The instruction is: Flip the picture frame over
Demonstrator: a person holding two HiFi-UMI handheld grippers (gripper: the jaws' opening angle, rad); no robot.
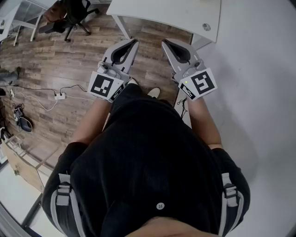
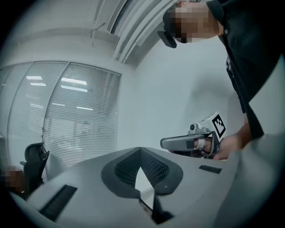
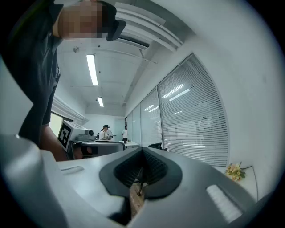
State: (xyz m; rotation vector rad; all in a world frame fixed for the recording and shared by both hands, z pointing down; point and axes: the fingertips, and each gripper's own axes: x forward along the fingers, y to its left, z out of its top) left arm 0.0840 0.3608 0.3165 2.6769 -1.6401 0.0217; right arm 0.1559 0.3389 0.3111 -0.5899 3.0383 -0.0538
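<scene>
The wooden floor (image 1: 69, 55) fills the left of the head view, and a white table (image 1: 171, 14) stands at the far side. The person, in a black top (image 1: 152, 157), holds both grippers out level, side by side and apart, over the floor. The left gripper (image 1: 134, 42) has its jaws closed tip to tip with nothing between them. The right gripper (image 1: 165, 43) is likewise closed and empty. Each carries a marker cube (image 1: 107, 85) near the hand. A black office chair (image 1: 69, 16) stands far left, and a power strip (image 1: 59, 96) lies on the floor at left. Where the picture frame is, or how it looks, cannot be told from these views.
</scene>
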